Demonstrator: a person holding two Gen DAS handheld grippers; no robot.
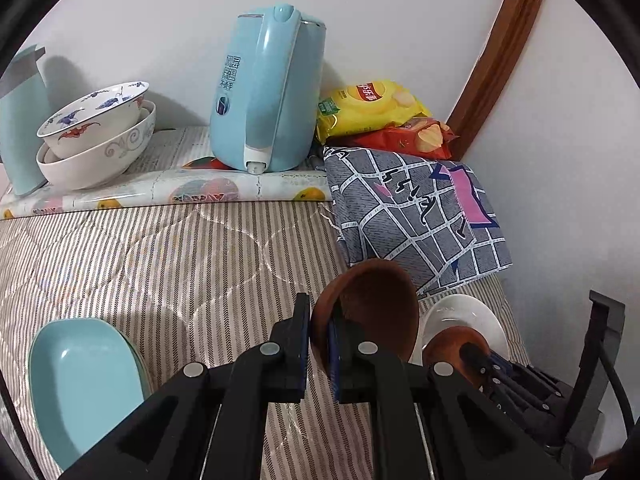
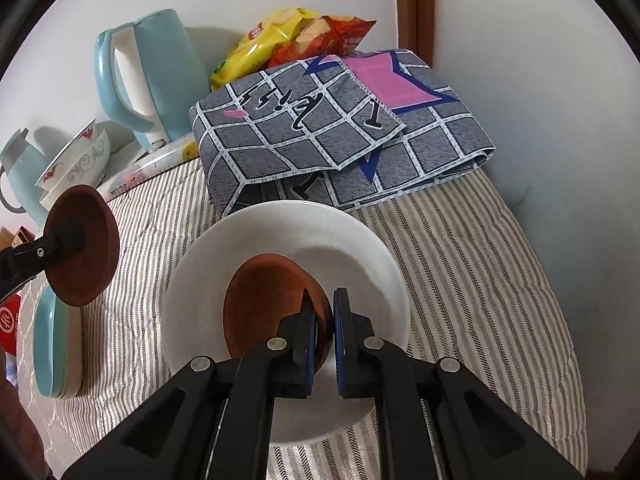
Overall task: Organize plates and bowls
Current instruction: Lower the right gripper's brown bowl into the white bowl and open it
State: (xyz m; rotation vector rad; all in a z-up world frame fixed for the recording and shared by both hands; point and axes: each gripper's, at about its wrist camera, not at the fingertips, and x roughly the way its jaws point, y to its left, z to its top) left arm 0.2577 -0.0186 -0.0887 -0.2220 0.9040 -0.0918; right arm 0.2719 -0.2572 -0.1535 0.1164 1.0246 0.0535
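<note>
My left gripper (image 1: pixel 319 320) is shut on the rim of a brown wooden bowl (image 1: pixel 372 304) and holds it in the air, tilted on edge; the bowl also shows in the right wrist view (image 2: pixel 86 244). My right gripper (image 2: pixel 325 320) is shut on the rim of a second brown bowl (image 2: pixel 264 308), which is over or resting in a white plate (image 2: pixel 352 240) on the striped bedding. In the left wrist view that bowl (image 1: pixel 448 344) and plate (image 1: pixel 468 312) sit at the right. A light blue dish (image 1: pixel 80 376) lies at the lower left.
Two stacked patterned bowls (image 1: pixel 96 136) stand at the back left beside a light blue jug (image 1: pixel 20 120). A blue kettle (image 1: pixel 268 92), chip bags (image 1: pixel 372 108) and a folded grey checked cloth (image 1: pixel 416 216) stand at the back by the wall.
</note>
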